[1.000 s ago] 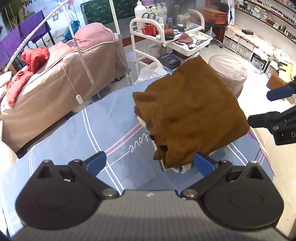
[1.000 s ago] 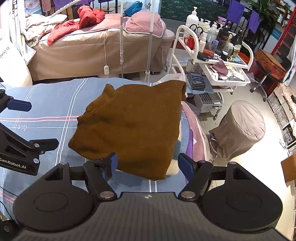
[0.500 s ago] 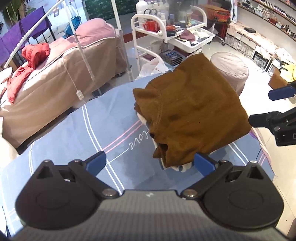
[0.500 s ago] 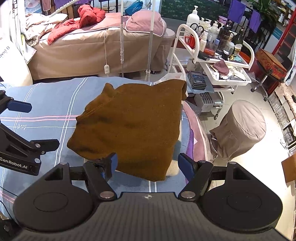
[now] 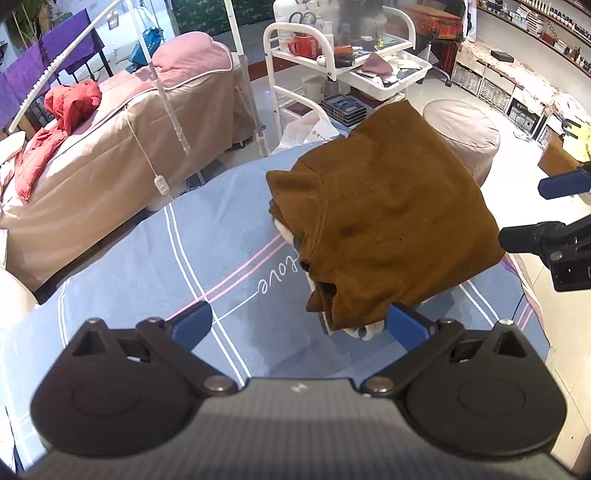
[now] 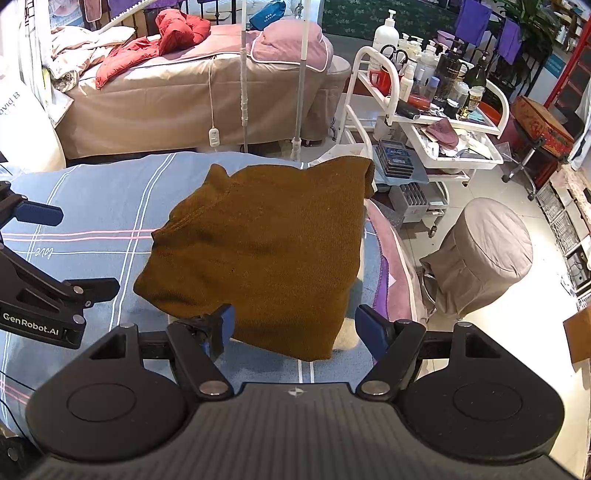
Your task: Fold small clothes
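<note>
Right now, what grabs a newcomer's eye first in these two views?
The folded brown garment dominates, lying on the blue striped sheet with white fabric peeking out beneath its near edge. Both tools, left and right, hang open just short of it, holding nothing. Behind, a red jacket lies on a beige bed, and a cluttered white trolley stands to the right.

Looked like beauty or massage salon: covered treatment bed [image 6: 207,96] with pink pillow [image 6: 291,44], white trolley [image 6: 424,122] crowded with lotion bottles [image 6: 386,35], padded stool [image 6: 487,251], wall shelves [image 5: 535,18] lined with small products.
</note>
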